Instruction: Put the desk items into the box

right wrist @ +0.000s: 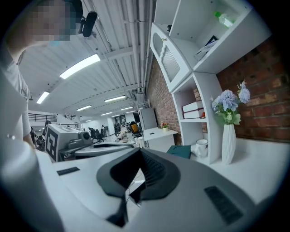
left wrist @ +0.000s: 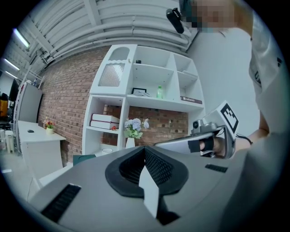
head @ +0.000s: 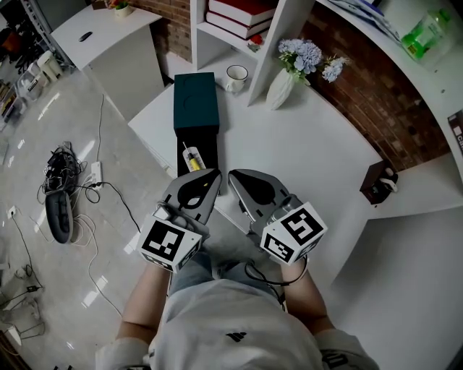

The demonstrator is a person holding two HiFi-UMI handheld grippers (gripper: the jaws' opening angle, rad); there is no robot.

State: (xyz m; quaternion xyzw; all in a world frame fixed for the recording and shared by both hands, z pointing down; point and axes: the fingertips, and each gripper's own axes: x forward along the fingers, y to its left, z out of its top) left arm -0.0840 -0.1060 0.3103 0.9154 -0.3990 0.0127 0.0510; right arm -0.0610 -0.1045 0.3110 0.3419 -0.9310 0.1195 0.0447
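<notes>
The left gripper [head: 213,175] and right gripper [head: 234,175] are being held with jaws together, empty. The box [head: 210,141] holding a yellow item [head: 195,162] is being shown only in the head view.

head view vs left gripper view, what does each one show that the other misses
Only the head view: the open box with a yellow item inside, floor cables, and a brown object at the desk's right.
Only the left gripper view: the ceiling and the shelf unit's arched top.
Both: the flower vase, books and teal case.
</notes>
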